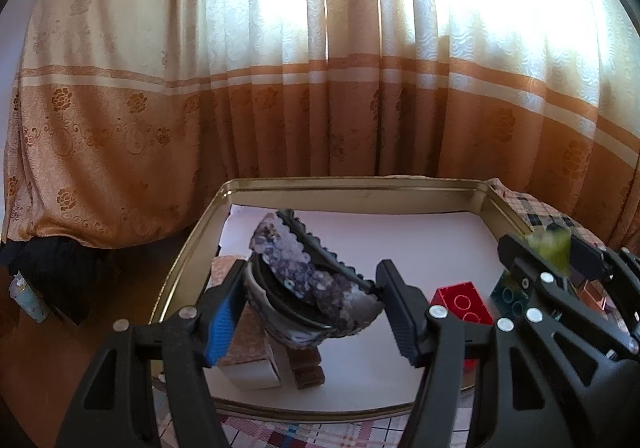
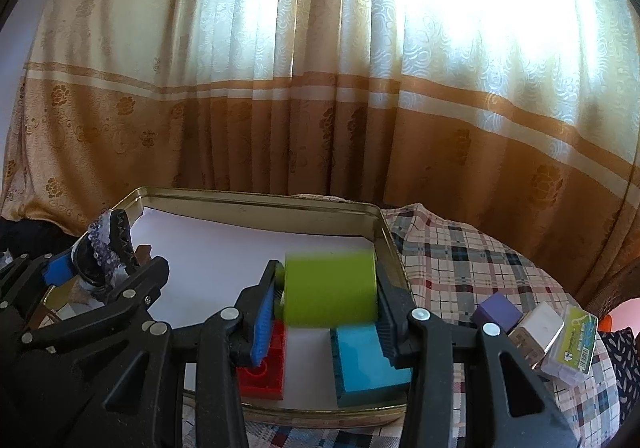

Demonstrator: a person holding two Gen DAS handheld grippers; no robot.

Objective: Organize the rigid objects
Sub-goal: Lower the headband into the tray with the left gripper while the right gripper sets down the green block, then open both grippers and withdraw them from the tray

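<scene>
Holding a sequinned hair claw clip (image 1: 316, 280) above the gold tray (image 1: 360, 189), left gripper (image 1: 310, 312) fingers clenched on the clip's two ends; clip's long axis runs across between the fingers, tilted, toothed edge up toward the tray's far rim. Right gripper (image 2: 326, 308) grasps a lime green block (image 2: 330, 290) over the tray's near-right corner, pads pressed on its left and right faces, long axis across. Below it, inside the tray on white liner, red brick (image 2: 266, 366) and blue brick (image 2: 366, 362) lie side by side, long axes pointing front-to-back. Beige box (image 1: 244, 340) sits in tray's near-left part. Right of the tray on plaid cloth (image 2: 460, 248): purple cube (image 2: 496, 310), white box (image 2: 538, 330), card pack (image 2: 576, 344).
</scene>
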